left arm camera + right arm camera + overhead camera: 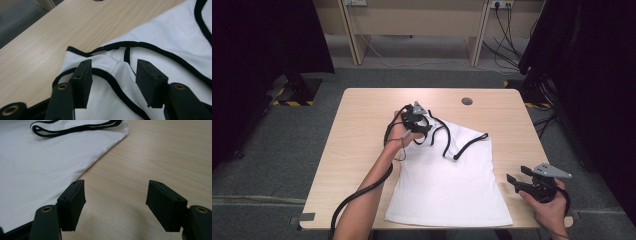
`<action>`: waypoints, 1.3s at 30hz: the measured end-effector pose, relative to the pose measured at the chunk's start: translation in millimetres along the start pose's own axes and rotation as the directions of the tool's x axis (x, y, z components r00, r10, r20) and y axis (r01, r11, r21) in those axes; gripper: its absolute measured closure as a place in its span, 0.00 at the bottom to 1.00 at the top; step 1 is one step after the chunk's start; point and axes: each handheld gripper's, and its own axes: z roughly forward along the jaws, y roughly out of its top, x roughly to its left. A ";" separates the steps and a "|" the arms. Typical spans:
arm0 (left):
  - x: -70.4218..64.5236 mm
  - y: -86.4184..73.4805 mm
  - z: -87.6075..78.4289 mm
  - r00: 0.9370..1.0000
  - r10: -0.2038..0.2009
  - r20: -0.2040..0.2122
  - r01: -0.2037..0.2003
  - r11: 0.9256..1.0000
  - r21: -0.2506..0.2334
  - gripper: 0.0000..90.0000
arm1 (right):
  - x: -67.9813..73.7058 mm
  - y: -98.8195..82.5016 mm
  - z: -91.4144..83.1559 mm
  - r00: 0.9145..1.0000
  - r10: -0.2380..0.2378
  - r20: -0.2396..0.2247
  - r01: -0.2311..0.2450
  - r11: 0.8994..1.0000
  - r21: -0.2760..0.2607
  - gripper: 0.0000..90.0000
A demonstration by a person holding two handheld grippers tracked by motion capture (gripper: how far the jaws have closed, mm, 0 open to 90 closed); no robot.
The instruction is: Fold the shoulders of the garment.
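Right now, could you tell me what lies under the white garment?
The white garment lies flat on the wooden table, which shows bare around it. Whatever might sit beneath the fabric is covered.

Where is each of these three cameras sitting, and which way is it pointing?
High view: fixed above the person's side, looking forward and down on the table and white top; both forearms, left gripper and right gripper show.
Left gripper view: rides the left gripper, looking along its parted jaws at the top's black-trimmed straps.
Right gripper view: rides the right gripper, open jaws over bare wood beside the top's edge.
Shared: the white top and the table appear in all three.
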 end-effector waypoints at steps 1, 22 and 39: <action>3.0 -0.6 4.1 1.000 -0.003 0.004 0.003 1.000 0.014 0.64 | 0.5 -0.3 -0.4 1.000 0.000 -0.002 0.000 1.000 -0.001 0.35; 25.3 16.5 -32.3 0.998 -0.055 0.040 0.059 0.993 -0.103 0.96 | -0.3 -0.3 -0.4 1.000 0.012 -0.007 -0.012 1.000 0.005 0.35; 56.6 44.3 -88.9 0.981 -0.188 -0.057 0.165 0.946 -0.278 0.95 | -0.9 -0.1 0.1 1.000 0.015 -0.006 -0.015 1.000 0.010 0.35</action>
